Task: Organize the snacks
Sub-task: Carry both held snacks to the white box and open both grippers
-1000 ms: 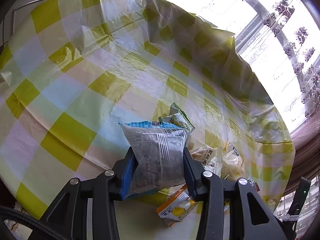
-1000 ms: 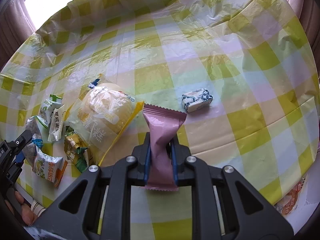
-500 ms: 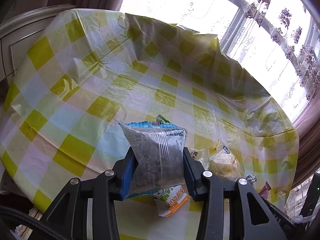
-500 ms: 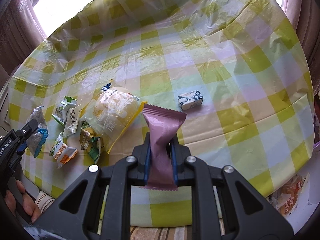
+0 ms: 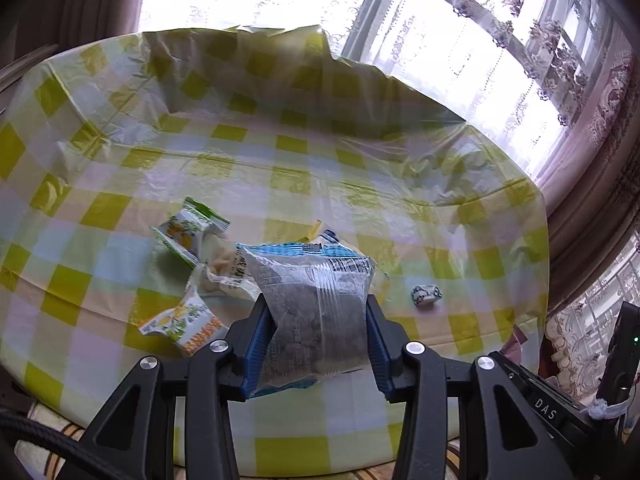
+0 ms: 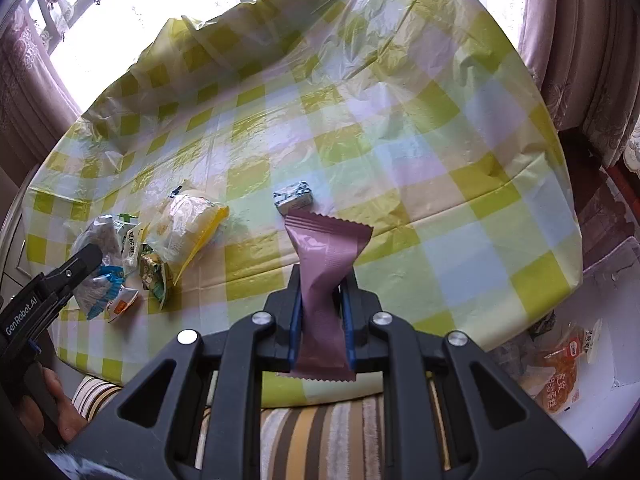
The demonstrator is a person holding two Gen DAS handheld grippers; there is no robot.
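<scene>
My left gripper (image 5: 316, 320) is shut on a clear, blue-edged packet of dark snacks (image 5: 314, 300), held above the near edge of the checked tablecloth (image 5: 280, 160). My right gripper (image 6: 322, 300) is shut on a pink wrapper (image 6: 326, 264), also lifted over the near edge. On the cloth lie a yellow bun bag (image 6: 184, 228), several small green-and-white packets (image 5: 188, 232), an orange-and-white packet (image 5: 184, 324) and a small blue-and-white wrapped candy (image 6: 294, 196). The left gripper with its packet (image 6: 96, 264) shows at the left of the right wrist view.
A white container (image 6: 600, 360) holding orange snack packets (image 6: 560, 380) sits low at the right, beside the table. Striped upholstery (image 6: 320, 420) lies under the table's near edge. Curtains (image 6: 580, 40) and bright windows stand behind the table.
Both grippers have pulled back and risen from the table with their packets still held. More of the table's near edge, the striped seat and the white container have come into view.
</scene>
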